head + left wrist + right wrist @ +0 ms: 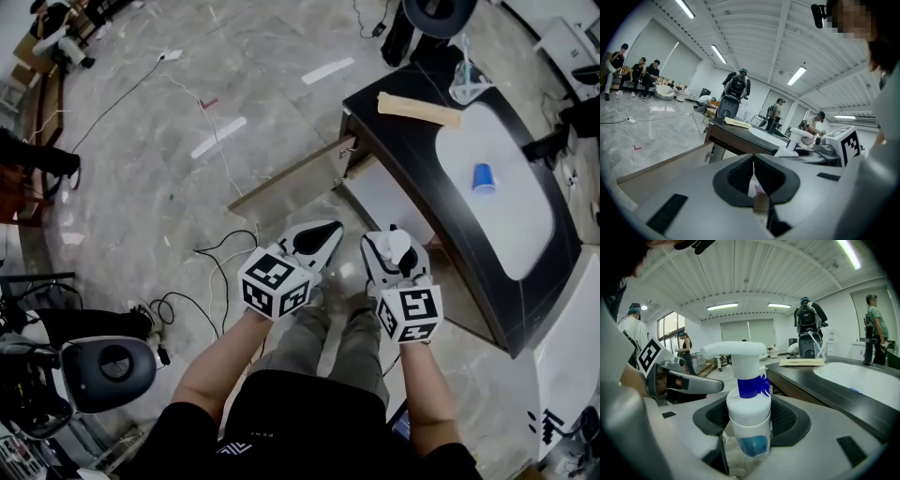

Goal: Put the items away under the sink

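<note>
My right gripper (392, 258) is shut on a white spray bottle (397, 246) with a blue collar. In the right gripper view the spray bottle (749, 380) stands upright between the pads of the right gripper (750, 420). My left gripper (317, 240) is held beside it, jaws together; in the left gripper view the left gripper (753, 176) shows only a thin slit between its pads. Both hover over the floor in front of the black-topped sink cabinet (412, 159). Its door (291, 178) stands open to the left, and the white inside (389, 197) shows.
A blue cup (483, 176) lies in the white basin (511, 216). A tan flat piece (419, 109) rests on the counter's far end. Cables (206, 272) trail over the floor to my left, near a grey machine (108, 370). People (635, 72) sit and stand farther off.
</note>
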A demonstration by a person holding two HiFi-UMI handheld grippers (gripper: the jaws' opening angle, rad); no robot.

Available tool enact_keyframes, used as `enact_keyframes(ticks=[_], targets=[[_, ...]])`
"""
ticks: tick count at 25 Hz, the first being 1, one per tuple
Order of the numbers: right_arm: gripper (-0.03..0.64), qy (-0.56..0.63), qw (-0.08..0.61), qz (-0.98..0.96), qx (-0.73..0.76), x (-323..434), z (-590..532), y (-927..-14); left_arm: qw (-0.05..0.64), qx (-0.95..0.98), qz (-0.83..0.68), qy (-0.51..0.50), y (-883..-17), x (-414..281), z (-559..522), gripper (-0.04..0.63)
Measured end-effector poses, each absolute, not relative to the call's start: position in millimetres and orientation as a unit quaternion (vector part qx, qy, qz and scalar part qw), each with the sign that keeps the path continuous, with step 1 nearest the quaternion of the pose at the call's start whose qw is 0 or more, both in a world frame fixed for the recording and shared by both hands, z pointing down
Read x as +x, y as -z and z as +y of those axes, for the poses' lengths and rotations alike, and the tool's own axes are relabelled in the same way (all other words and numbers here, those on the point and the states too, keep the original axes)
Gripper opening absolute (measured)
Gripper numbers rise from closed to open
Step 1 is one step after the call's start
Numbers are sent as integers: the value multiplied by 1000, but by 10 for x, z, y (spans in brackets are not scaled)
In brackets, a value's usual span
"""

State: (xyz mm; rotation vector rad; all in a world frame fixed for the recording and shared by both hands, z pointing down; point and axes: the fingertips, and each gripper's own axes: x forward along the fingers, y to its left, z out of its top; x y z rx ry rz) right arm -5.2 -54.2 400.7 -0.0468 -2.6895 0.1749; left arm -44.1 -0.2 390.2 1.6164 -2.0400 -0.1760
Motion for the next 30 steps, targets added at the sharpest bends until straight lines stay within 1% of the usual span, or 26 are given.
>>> enact_keyframes(ticks=[4, 10, 17, 30], targets=[[247, -64, 230, -971, -18, -63, -541, -4155, 276, 588, -757, 68, -4091, -424, 12, 12], [247, -59, 235, -970, -38, -280, -501, -4472, 293, 561, -771, 76, -4519, -595, 56, 12], [247, -56, 244, -966, -59, -453, -505, -4972, 294, 550, -777, 84, -5035, -674, -62, 12], [247, -67, 250, -963, -75, -581, -460, -5890, 284, 552, -783, 52, -5954, -641, -60, 13]])
